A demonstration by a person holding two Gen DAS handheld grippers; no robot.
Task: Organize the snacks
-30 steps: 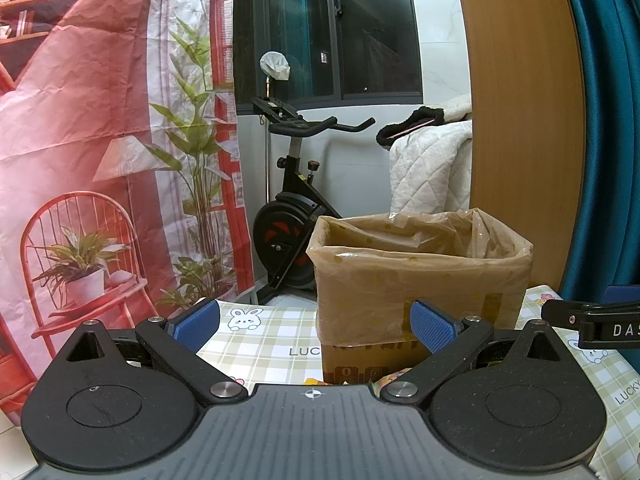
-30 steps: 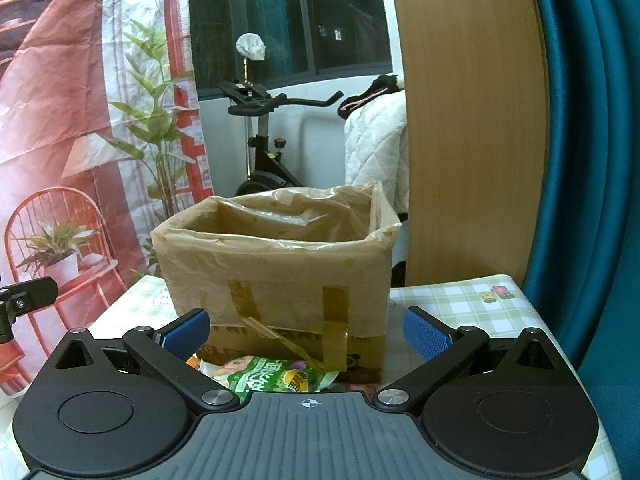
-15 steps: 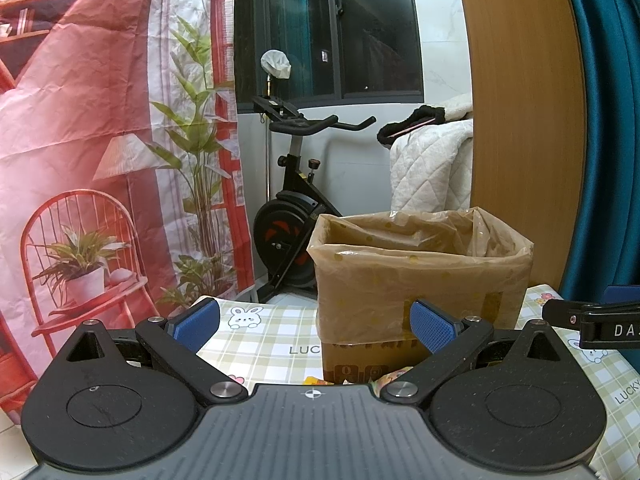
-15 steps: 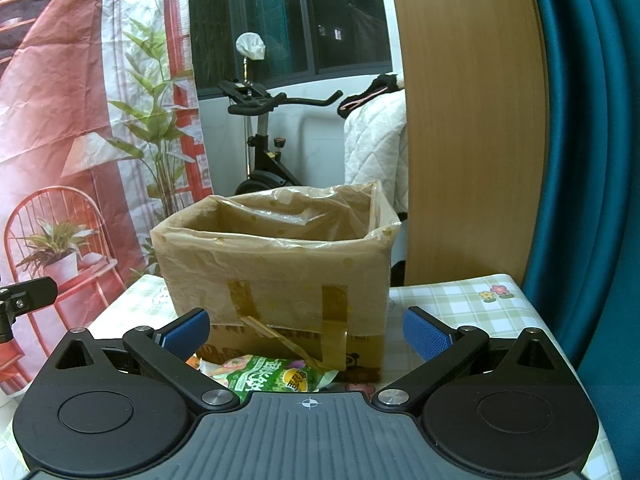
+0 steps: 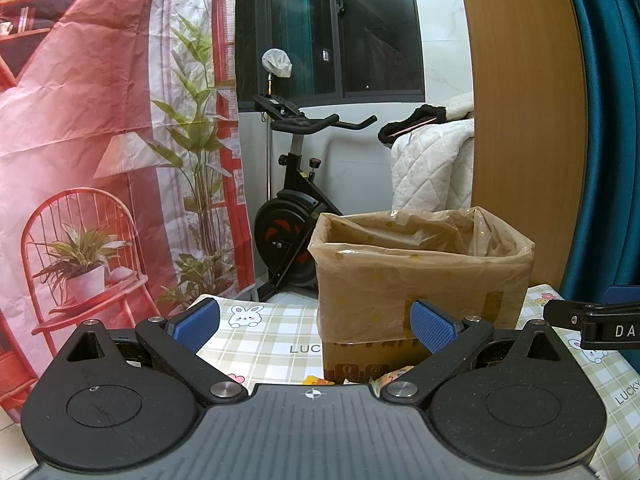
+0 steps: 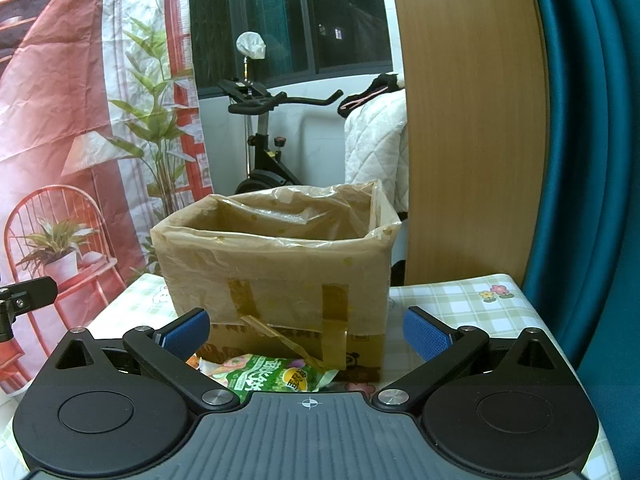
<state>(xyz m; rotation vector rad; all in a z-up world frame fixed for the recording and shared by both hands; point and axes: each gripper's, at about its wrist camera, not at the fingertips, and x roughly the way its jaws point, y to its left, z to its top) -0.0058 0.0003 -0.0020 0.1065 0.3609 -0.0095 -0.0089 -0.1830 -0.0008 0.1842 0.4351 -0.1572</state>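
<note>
So I'm basically at the start here. Both grippers sit level in front of the cardboard box (image 6: 276,276), the one lined with a brownish plastic bag, standing on the checked tablecloth (image 6: 460,304). My left gripper (image 5: 314,322) has its jaws spread wide with nothing between them, and the right gripper (image 6: 306,330) is the same, apart and empty. The snacks are on the table at the foot of the box: a green snack packet (image 6: 272,374) lies right under my right gripper, and the left view shows some colourful wrapper edges (image 5: 384,374) peeking over the gripper body. I can't see down into the box from this height, so it might hold something already. As far as I can tell, nothing is sorted yet and all the picking is left.
</note>
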